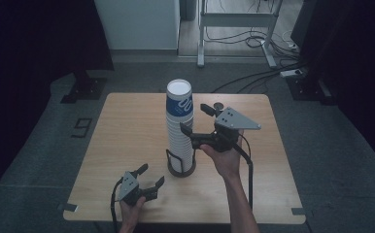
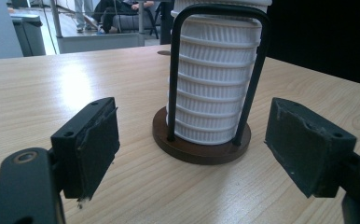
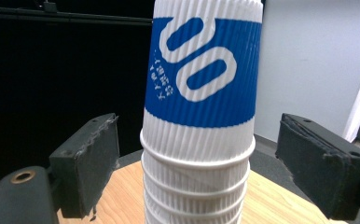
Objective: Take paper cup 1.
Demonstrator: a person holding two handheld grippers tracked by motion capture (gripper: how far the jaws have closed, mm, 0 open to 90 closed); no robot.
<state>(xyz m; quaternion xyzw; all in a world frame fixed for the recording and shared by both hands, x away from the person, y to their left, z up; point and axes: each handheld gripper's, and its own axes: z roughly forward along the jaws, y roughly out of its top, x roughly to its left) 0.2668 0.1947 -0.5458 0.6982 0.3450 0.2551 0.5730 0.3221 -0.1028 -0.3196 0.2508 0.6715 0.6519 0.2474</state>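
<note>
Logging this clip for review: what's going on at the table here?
A person holds a claw in each hand at a wooden table. A tall stack of upturned paper cups stands in a black wire holder on a round base. The right claw is up beside the stack's upper part, its jaws open on either side of the blue-printed top cup without touching it. The left claw sits low near the holder's base, open and empty.

Wooden table point(image 1: 127, 131): round brown stand point(image 2: 201, 144) with cup stack point(image 1: 179, 126).
</note>
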